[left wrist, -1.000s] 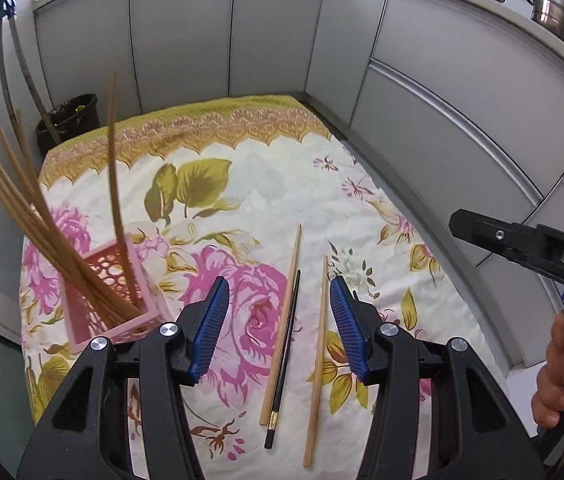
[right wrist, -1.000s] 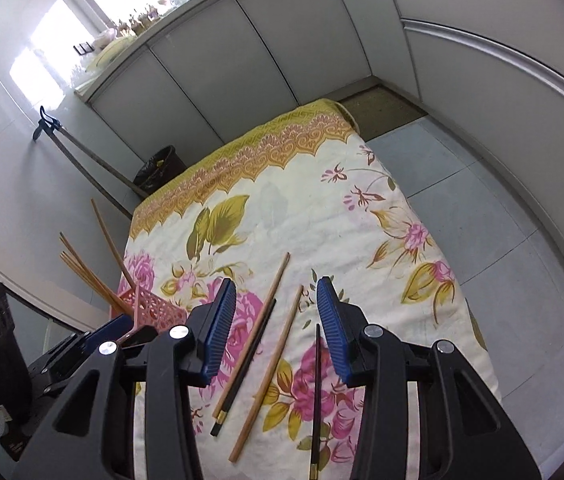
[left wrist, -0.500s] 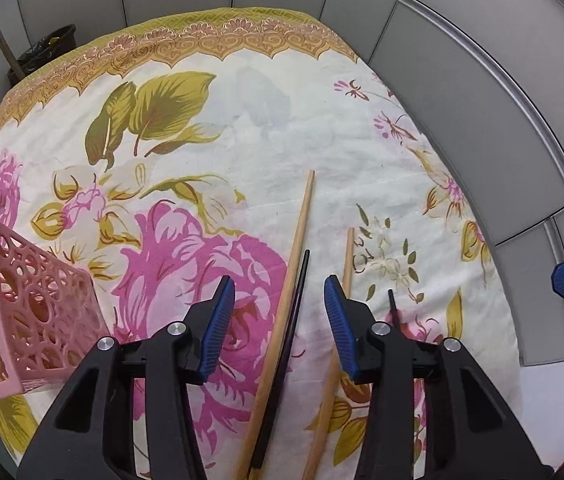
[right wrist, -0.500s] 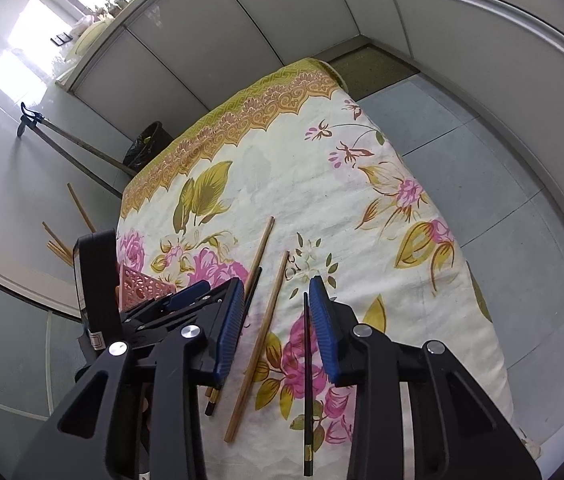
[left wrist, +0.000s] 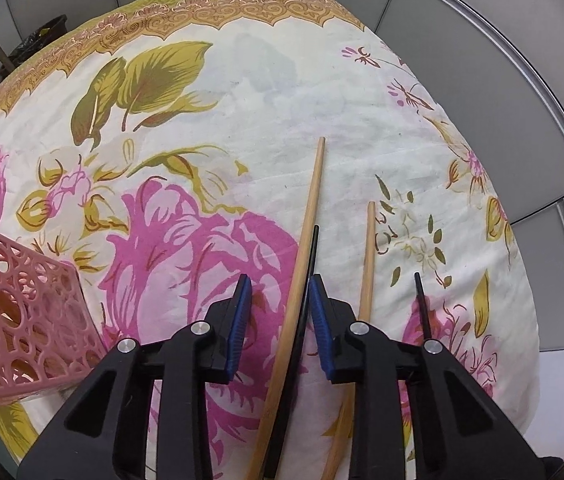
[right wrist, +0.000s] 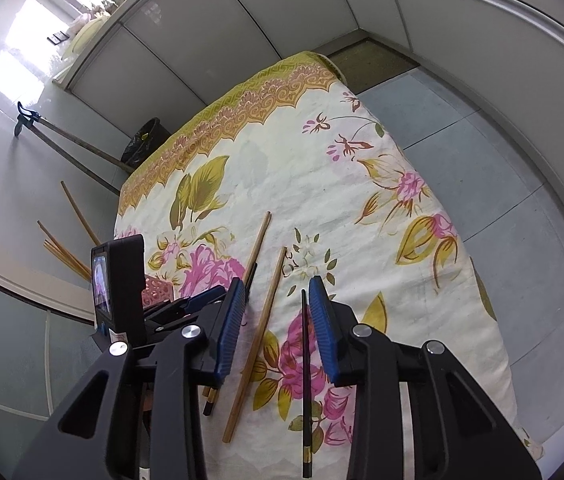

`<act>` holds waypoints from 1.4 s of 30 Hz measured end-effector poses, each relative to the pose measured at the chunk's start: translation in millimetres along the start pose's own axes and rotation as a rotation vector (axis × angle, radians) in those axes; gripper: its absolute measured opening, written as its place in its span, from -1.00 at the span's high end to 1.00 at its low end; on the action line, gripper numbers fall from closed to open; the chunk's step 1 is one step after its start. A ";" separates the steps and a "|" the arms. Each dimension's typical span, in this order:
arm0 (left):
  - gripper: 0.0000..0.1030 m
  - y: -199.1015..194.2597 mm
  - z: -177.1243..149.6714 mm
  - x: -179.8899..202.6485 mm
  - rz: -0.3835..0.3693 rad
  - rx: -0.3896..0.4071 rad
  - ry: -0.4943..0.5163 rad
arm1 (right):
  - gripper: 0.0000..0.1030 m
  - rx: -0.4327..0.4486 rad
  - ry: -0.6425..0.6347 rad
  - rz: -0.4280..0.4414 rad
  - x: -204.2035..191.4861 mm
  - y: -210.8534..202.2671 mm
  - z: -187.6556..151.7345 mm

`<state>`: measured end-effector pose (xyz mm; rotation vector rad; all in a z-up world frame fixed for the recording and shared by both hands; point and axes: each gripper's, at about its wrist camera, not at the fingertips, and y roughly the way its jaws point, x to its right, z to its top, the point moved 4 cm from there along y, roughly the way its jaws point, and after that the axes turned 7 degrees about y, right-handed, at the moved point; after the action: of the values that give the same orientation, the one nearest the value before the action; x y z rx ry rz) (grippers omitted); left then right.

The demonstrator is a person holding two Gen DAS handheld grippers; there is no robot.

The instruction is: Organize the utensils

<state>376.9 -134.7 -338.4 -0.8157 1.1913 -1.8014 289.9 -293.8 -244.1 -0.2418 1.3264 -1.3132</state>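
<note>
Left wrist view: left gripper (left wrist: 277, 312), jaws just narrowing, not yet clamped, straddling a wooden chopstick (left wrist: 306, 224) and a black chopstick (left wrist: 310, 256) on the floral cloth (left wrist: 265, 92). Pink lattice holder (left wrist: 21, 312) left of fingers.

Right wrist view: right gripper (right wrist: 271, 328), parted, over another wooden chopstick (right wrist: 265, 320); second black chopstick (right wrist: 305, 360) just inside right finger.

Grey cabinet fronts (right wrist: 209, 28), grey tiled floor (right wrist: 462, 152), bright window (right wrist: 17, 60) at left.

Left wrist camera looking steeply down along its blue pads, sitting close over the floral cloth (left wrist: 265, 92), right wrist camera looking down from higher and further back, both taking in the same chopsticks (right wrist: 255, 246) and pink basket (left wrist: 21, 312)
</note>
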 end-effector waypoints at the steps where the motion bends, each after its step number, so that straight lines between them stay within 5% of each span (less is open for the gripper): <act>1: 0.56 0.5 0.3 -0.9 -0.003 -0.002 -0.003 | 0.34 0.000 0.000 -0.002 -0.2 0.6 -0.2; 9: 0.63 -5.3 1.6 -7.1 -0.055 0.014 -0.044 | 0.34 0.000 -0.006 -0.001 -1.0 3.1 0.2; 27: 0.88 4.5 7.4 -2.0 0.053 0.021 0.037 | 0.47 -0.084 0.005 -0.027 3.7 26.1 -9.0; 42: 0.88 -148.0 -0.3 3.3 -0.039 0.437 -0.018 | 0.48 -0.258 -0.063 -0.066 -21.2 90.7 -38.1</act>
<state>334.8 -103.8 -199.9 -0.5999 0.7299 -1.9825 315.5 -226.4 -314.3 -0.5048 1.4439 -1.1774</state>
